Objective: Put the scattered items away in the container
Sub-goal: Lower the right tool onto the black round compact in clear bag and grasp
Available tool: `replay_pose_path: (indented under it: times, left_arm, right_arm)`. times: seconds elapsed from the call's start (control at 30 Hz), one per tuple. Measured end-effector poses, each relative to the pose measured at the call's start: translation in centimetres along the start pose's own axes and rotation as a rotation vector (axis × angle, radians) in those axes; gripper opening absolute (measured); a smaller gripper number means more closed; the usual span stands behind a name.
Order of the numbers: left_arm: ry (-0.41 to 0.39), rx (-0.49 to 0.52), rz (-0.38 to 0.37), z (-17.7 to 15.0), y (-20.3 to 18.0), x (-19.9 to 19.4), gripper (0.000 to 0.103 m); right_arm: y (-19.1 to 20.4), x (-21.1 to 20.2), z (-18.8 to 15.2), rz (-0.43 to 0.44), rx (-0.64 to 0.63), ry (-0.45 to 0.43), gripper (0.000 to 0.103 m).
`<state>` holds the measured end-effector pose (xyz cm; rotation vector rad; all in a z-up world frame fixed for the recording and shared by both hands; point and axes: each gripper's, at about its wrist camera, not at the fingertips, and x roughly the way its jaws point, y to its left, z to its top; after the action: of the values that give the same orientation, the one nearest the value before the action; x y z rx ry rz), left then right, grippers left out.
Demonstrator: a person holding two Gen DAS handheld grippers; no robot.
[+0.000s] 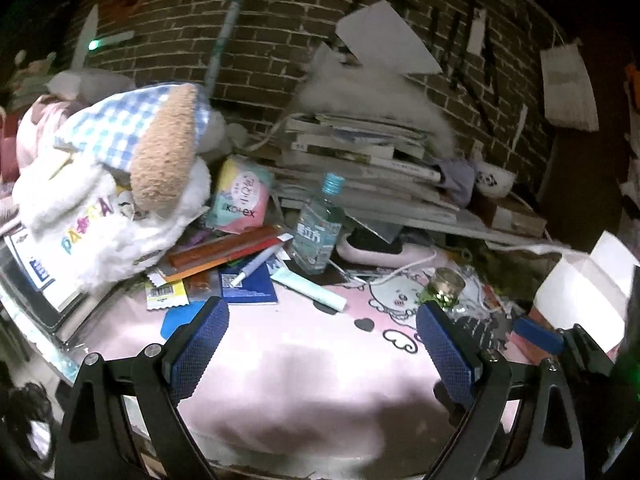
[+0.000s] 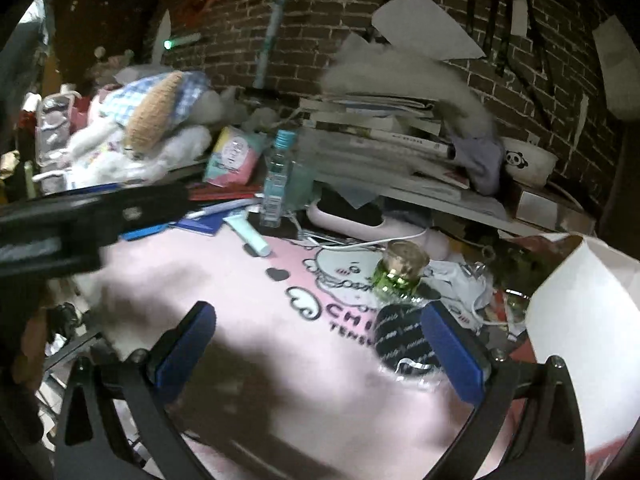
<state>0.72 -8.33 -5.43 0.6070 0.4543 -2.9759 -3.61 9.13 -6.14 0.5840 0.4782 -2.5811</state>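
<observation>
**Both tongs hovering wide over the pink mat**

Ahead of the left tongs (image 1: 322, 334), past the bare pink mat (image 1: 280, 344), scattered items are lying in a heap: a pale tube (image 1: 308, 289), a pen (image 1: 256, 266) and a clear bottle (image 1: 318, 228) standing upright. The left tongs are gaping wide and holding nothing. The right tongs (image 2: 316, 344) are likewise spreading wide and empty, with a green jar (image 2: 398, 274) sitting just beyond their right finger and a dark striped packet (image 2: 400, 340) lying beside that finger. Further right, a white box (image 2: 580, 312) is standing open, likely serving as the container. Judging by the approach, the right tongs are probably lining up on the jar or packet.
</observation>
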Motion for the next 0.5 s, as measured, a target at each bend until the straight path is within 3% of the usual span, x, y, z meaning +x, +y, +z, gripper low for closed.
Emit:
replay_pose_path:
  times: [0.1, 0.2, 0.3, 0.5]
  left_arm:
    - [0.008, 0.007, -0.001, -0.1, 0.1, 0.1, 0.095]
    - [0.006, 0.028, -0.007, -0.3, 0.0, 0.2, 0.095]
    - [0.01, 0.03, -0.031, -0.5, -0.2, 0.6, 0.095]
    - [0.039, 0.022, -0.083, -0.9, -0.9, 1.6, 0.095]
  right_arm:
    - [-1.2, 2.1, 0.5, -0.056, 0.011, 0.087, 0.102]
    - [-3.9, 4.0, 0.1, -0.078, 0.105, 0.163, 0.102]
    - [-6.1, 5.2, -0.4, -0.066, 0.188, 0.211, 0.102]
    - [-6.9, 7.4, -0.9, -0.017, 0.213, 0.308, 0.102]
